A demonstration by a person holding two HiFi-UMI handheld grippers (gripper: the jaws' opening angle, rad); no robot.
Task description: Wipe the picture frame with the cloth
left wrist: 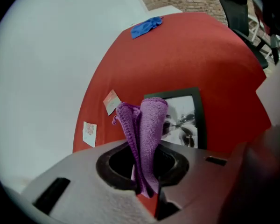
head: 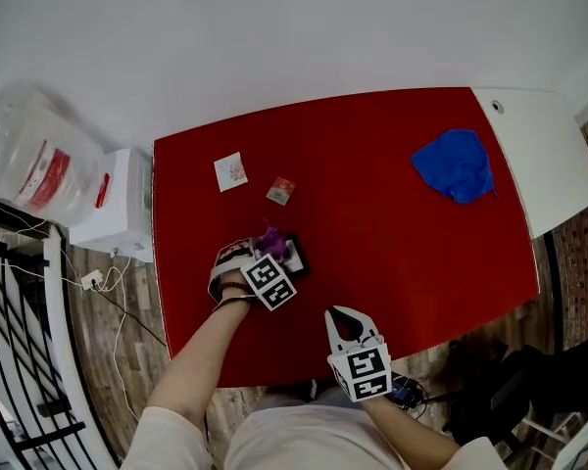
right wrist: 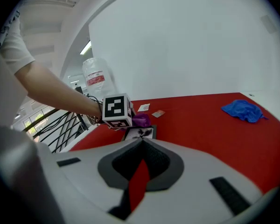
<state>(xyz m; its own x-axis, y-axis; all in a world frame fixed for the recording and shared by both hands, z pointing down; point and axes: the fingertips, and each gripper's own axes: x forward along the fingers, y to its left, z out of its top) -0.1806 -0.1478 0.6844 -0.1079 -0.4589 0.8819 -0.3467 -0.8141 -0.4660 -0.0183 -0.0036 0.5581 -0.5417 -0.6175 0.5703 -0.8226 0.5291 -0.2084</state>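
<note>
My left gripper is shut on a folded purple cloth, whose free end sticks out over the picture frame. The frame is black with a black-and-white photo and lies flat on the red table. In the head view the purple cloth covers the picture frame at its left side. My right gripper hovers near the table's front edge, shut and holding nothing. From the right gripper view the picture frame lies just past the left gripper's marker cube.
A crumpled blue cloth lies at the table's far right. Two small cards rest beyond the frame. A white box and a plastic bag stand left of the table; a black chair is off its right end.
</note>
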